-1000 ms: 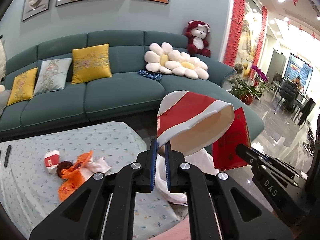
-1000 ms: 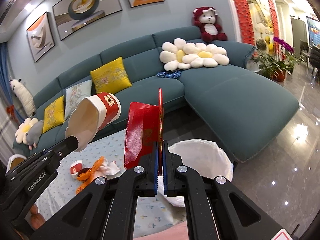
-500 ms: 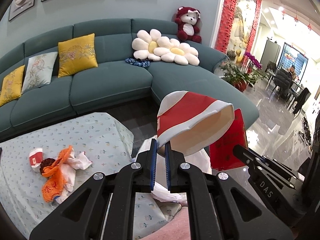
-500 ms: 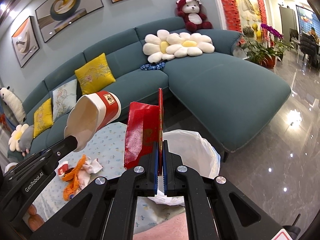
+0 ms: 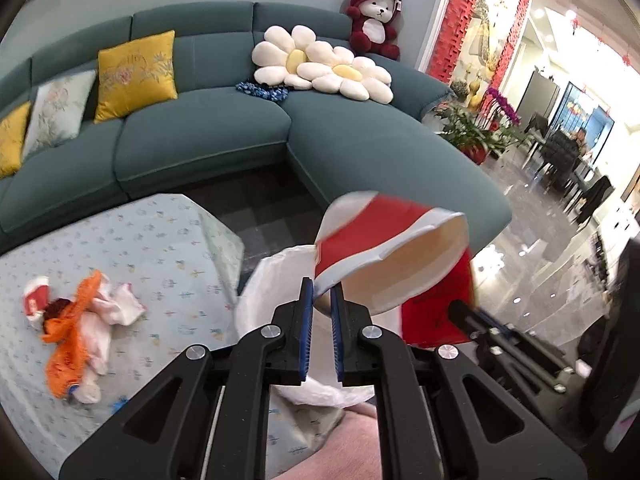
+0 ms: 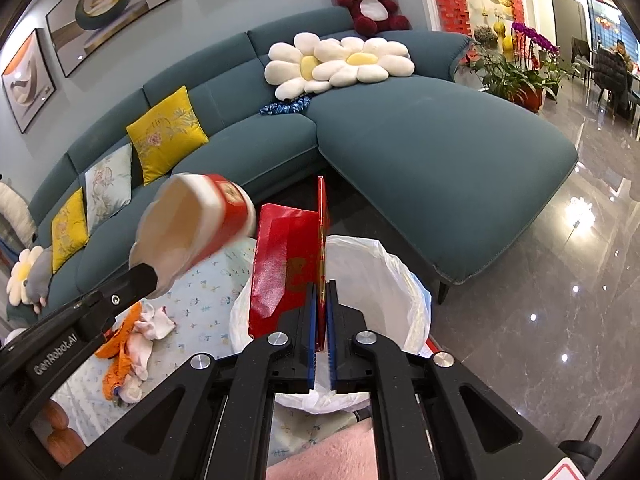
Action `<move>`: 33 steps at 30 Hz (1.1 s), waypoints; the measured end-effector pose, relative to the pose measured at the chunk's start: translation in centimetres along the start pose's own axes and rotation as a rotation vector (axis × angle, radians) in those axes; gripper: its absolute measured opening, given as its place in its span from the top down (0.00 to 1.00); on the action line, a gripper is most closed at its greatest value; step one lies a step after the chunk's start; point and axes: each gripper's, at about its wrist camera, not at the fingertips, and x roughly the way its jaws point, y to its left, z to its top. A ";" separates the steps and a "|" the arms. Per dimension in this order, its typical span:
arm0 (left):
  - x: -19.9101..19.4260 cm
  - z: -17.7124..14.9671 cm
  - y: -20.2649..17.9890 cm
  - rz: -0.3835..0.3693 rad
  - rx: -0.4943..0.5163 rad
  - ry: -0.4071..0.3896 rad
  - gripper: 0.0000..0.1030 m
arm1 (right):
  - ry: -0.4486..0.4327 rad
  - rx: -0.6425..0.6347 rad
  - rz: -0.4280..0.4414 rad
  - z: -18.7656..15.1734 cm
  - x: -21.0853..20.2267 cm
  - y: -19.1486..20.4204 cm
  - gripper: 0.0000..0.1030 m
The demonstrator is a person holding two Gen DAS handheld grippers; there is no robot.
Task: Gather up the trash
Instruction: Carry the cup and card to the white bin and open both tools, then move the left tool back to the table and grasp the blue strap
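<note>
Fingers of the left gripper (image 5: 320,312) pinch the crushed rim of a red-and-white paper cup (image 5: 390,256), while the right gripper (image 6: 320,312) is clamped on the lower edge of a flat red packet (image 6: 288,264). Both pieces hang above the white-lined bin (image 6: 400,280), which stands just beside the cloth-covered table (image 5: 152,248). The cup looks light and thin-walled; its mouth is already squashed out of round, so it should give rather than resist, and the rim is the sensible place to grip, as it is now. Its long axis lies nearly level, the mouth towards the right gripper and the base away towards the sofa (image 5: 200,140), tilted up a little. The packet looks like stiff, glossy card, light and perhaps slippery, and holds its shape from a grip at one edge. It stands on end, long axis roughly upright, seen almost edge-on from the right wrist. On the table more litter (image 5: 80,324) lies well apart from the bin: orange and white crumpled scraps and a small red-and-white piece, all apparently soft and light.
</note>
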 end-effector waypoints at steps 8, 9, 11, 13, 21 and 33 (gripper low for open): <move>0.2 -0.2 2.9 0.090 -0.112 0.002 0.39 | 0.004 0.001 -0.019 -0.3 0.5 0.1 0.60; -0.1 -0.6 3.5 0.099 -0.127 0.001 0.39 | 0.004 0.001 -0.017 -0.5 0.4 0.2 0.57; -0.5 -1.2 4.3 0.113 -0.145 0.005 0.36 | 0.011 0.003 -0.005 -0.8 0.1 0.7 0.55; -1.0 -1.9 5.1 0.130 -0.154 0.008 0.33 | 0.017 0.002 0.005 -1.2 -0.1 1.1 0.52; -3.4 -4.3 8.1 0.194 -0.148 0.007 0.26 | 0.037 -0.048 0.042 -3.1 -1.0 4.4 0.45; -5.5 -7.3 13.6 0.261 -0.229 0.013 0.17 | 0.066 -0.140 0.083 -5.2 -1.5 9.6 0.42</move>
